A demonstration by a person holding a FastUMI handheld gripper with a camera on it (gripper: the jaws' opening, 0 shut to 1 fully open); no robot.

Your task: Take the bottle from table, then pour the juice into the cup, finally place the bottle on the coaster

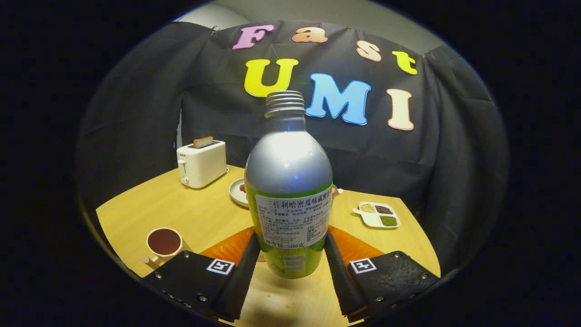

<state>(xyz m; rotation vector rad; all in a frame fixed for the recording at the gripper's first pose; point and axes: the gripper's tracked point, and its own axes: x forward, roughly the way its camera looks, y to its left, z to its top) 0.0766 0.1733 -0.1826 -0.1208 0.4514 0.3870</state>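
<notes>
A silver bottle (289, 181) with a green label stands upright between my fingers, its threaded neck bare at the top. My gripper (291, 243) is shut on the bottle's lower body, one finger pressing each side. An orange coaster (229, 249) lies on the wooden table (181, 209) just behind the bottle, showing on both sides of it. Beside the left finger stands a white cup (163, 243) holding dark liquid. I cannot tell whether the bottle's base touches the table.
A white toaster (202, 163) with a slice of bread sits at the table's far left. A white plate (237, 190) is partly hidden behind the bottle. A small divided dish (379, 215) of grains lies at the right.
</notes>
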